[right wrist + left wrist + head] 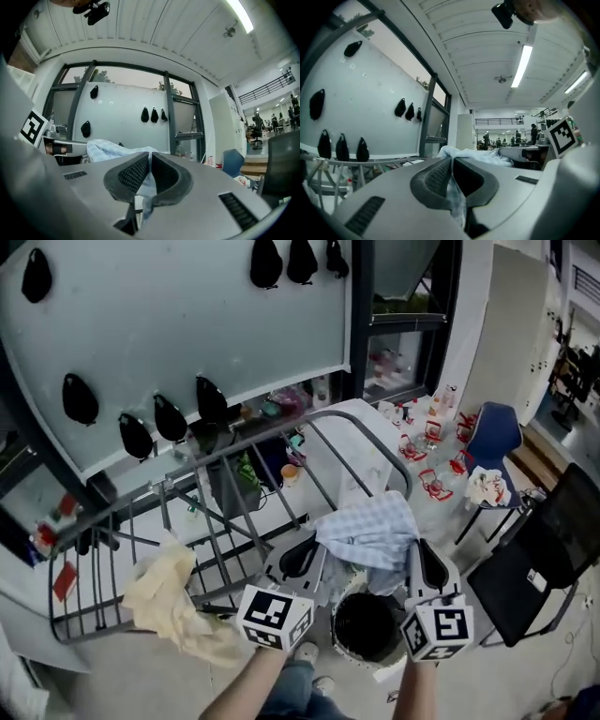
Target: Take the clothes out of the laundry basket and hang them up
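Blue garment (370, 532) — one; cream garment (178, 601) — one

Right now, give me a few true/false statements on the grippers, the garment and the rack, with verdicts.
1. The left gripper and right gripper are both shut on the light blue garment. True.
2. The drying rack is bare. False: a cream cloth hangs over it.
3. The light blue garment lies in the laundry basket. False: it is held up above the basket, between the grippers.
4. A blue chair stands to the right of the rack. True.
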A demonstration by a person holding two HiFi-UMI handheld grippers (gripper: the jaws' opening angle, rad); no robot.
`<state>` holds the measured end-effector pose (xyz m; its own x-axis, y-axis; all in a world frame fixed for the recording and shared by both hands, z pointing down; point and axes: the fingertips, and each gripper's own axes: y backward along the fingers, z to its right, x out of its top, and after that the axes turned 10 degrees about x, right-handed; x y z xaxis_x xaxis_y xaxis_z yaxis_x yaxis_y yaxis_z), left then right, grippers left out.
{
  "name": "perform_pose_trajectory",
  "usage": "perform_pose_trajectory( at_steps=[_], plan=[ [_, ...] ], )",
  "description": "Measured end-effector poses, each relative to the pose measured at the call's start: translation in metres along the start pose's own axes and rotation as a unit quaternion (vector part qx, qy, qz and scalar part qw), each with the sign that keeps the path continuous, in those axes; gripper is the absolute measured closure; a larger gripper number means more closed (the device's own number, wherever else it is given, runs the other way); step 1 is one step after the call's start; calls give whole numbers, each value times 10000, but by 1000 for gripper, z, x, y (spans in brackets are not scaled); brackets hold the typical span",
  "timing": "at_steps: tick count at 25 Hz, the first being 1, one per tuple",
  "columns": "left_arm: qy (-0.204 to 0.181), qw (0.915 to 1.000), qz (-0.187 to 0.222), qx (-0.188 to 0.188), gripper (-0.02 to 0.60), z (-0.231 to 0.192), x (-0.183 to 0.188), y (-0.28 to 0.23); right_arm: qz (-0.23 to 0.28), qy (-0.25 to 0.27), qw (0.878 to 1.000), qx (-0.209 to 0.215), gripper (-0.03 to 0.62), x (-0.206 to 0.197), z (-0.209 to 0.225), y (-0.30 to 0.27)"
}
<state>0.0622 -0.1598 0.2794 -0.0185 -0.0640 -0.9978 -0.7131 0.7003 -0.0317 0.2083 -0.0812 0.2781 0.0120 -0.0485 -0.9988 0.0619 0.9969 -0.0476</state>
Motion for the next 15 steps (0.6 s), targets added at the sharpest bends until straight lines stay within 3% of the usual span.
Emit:
perform_pose_trajectory(
  at_steps=[7,15],
  plan=[
    [89,9952,9,979,552,-98,2,29,69,163,9954,938,569,11,-76,-78],
    [260,9894,-140,1423,552,-176,-17,10,-103,324,9897,1388,569,4,-110,-165]
  ],
)
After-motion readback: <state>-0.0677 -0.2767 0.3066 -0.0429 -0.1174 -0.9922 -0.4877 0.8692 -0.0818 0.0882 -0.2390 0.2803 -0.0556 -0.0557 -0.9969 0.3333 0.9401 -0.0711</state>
